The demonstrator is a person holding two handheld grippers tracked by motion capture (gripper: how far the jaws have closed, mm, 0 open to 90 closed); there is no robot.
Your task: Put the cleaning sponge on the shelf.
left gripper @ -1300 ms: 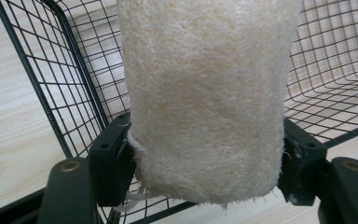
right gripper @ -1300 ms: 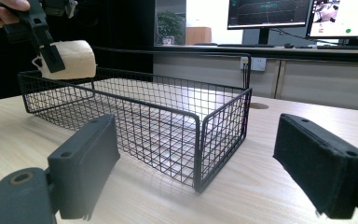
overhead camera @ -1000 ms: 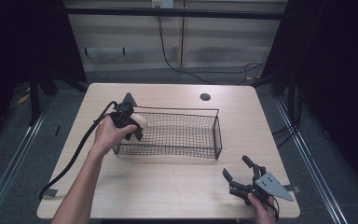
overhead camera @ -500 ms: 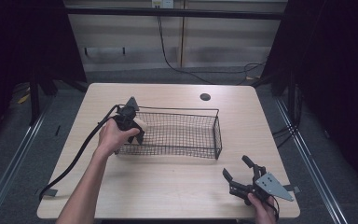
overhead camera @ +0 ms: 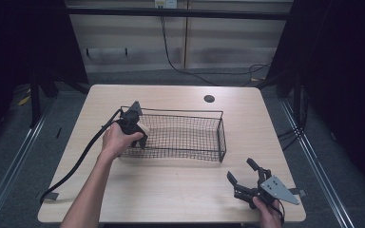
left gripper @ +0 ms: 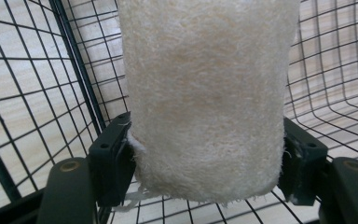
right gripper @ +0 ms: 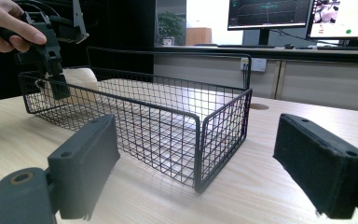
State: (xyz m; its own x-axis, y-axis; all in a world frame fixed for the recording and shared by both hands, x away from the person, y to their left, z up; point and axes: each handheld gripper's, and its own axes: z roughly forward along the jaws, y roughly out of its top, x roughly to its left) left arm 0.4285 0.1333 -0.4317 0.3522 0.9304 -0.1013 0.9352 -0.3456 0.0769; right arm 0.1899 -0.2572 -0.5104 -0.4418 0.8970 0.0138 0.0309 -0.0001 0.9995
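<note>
We see the sponge (left gripper: 205,98), a pale fibrous block, standing up between the jaws of the left gripper (left gripper: 205,163); its lower sides are clamped by both pads, so the jaws are grasping it. It hangs inside the left end of the wire basket (overhead camera: 218,137), just above the mesh floor. The right gripper (overhead camera: 247,183) rests near the table (overhead camera: 171,190) edge, well apart, jaws spread wide with nothing between them.
</note>
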